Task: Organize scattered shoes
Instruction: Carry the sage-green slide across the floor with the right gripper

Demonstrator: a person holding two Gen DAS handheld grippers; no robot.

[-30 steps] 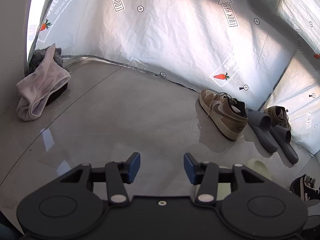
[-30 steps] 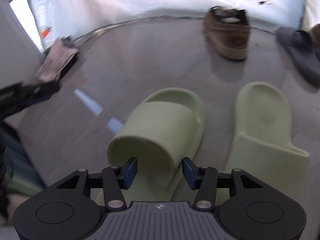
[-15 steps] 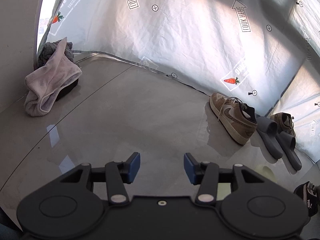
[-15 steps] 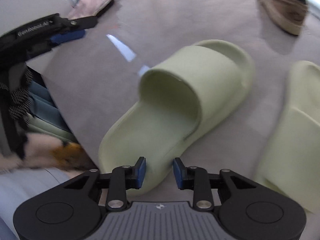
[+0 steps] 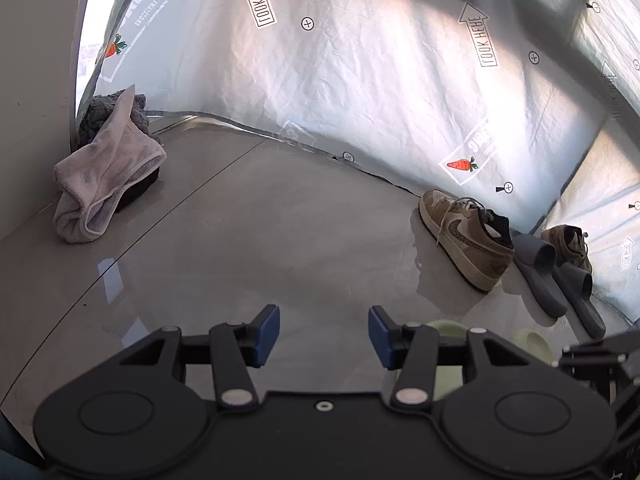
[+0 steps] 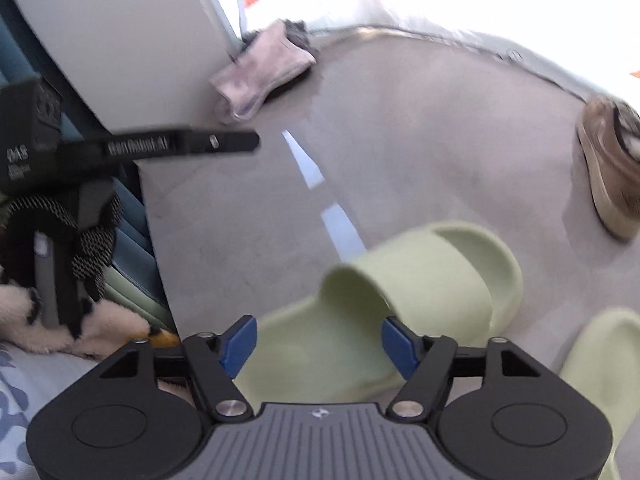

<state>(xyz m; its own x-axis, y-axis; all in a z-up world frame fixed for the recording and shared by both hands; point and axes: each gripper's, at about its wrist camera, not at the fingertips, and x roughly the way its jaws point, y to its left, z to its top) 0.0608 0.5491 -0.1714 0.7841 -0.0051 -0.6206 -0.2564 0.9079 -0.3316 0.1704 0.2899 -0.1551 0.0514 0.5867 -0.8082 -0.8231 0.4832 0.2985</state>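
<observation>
My right gripper [image 6: 319, 340] is open, its blue pads either side of the heel of a pale green slide [image 6: 404, 296] lying on the grey floor. The second green slide [image 6: 600, 364] lies to its right. My left gripper [image 5: 323, 334] is open and empty above bare floor; both green slides [image 5: 448, 326] peek out behind its right finger. A tan sneaker [image 5: 466, 236] stands by the white sheet, with two grey slides [image 5: 540, 268] and another tan sneaker [image 5: 570, 242] beyond it.
A pinkish towel [image 5: 100, 176] lies heaped at the far left by the wall, also in the right wrist view [image 6: 260, 72]. A white printed sheet [image 5: 360, 80] backs the floor. The left gripper [image 6: 120, 148] and the person's clothing show at the right view's left.
My right gripper has opened wide and swung its view left; the green slide's heel now sits between the pads. The left gripper has tilted slightly, staying open.
</observation>
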